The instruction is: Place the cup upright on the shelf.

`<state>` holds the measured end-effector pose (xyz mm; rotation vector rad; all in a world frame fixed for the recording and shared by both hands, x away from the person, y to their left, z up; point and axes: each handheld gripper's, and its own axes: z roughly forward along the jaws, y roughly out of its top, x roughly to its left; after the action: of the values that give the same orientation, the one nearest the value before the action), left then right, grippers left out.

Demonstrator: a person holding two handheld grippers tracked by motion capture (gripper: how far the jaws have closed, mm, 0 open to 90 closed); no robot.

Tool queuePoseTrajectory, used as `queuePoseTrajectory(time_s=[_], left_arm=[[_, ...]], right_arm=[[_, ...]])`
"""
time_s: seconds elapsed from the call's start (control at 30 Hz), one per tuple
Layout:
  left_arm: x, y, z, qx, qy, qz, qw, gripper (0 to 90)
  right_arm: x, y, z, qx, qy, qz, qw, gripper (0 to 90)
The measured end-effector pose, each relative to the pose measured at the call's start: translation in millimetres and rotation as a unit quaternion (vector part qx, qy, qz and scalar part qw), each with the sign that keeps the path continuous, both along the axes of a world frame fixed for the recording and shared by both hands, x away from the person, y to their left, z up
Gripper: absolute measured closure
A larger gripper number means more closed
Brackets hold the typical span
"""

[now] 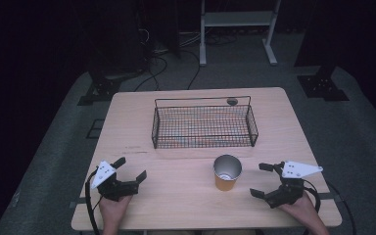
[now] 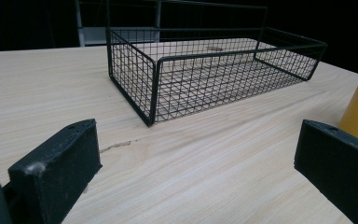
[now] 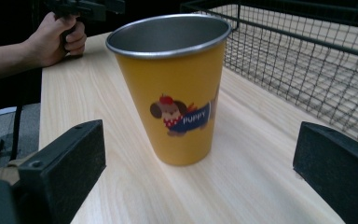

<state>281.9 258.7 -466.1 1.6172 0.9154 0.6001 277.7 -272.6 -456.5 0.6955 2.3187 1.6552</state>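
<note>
Dark room, pale wood tabletop (image 1: 186, 196). Wire basket (image 1: 204, 124) at far centre, seemingly empty. Yellow cup (image 1: 226, 172) upright near front edge, apart from basket. Left gripper (image 1: 127, 172), right gripper (image 1: 264, 180) flanking, fingers apart, empty. Probably pre-grasp; next: close on cup, path unobstructed.

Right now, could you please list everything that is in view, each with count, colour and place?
table: 1, light wood, centre of the high view
basket: 1, black wire, empty, far middle of the table
cup: 1, yellow with a metal inside and a cartoon dog, upright, in front of the basket
frame: 1, white, on the floor behind the table
left gripper: 1, black, open, near left of the table
right gripper: 1, black, open, near right, beside the cup
hands: 2, holding the grippers
</note>
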Motion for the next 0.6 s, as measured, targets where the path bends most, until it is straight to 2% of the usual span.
queuePoseTrajectory(time_s=[0.33, 0.37, 0.43, 0.6], left_arm=[[0.2, 0.3, 0.0, -0.001, 0.0, 0.0, 1.0, 0.0], [0.1, 0.3, 0.0, -0.001, -0.001, 0.0, 1.0, 0.0], [0.1, 0.3, 0.0, -0.001, 0.0, 0.0, 1.0, 0.0], [0.1, 0.2, 0.0, 0.0, -0.001, 0.0, 1.0, 0.0]], right_arm=[[11.1, 23.0, 7.3, -0.02, 0.0, 0.027, 0.9994, 1.6], [13.2, 28.9, 9.3, -0.034, -0.002, 0.034, 0.9988, 1.6], [14.8, 34.2, 12.3, -0.042, -0.004, 0.04, 0.9983, 1.6], [19.2, 41.8, 16.5, -0.048, -0.002, 0.048, 0.9977, 1.6]])
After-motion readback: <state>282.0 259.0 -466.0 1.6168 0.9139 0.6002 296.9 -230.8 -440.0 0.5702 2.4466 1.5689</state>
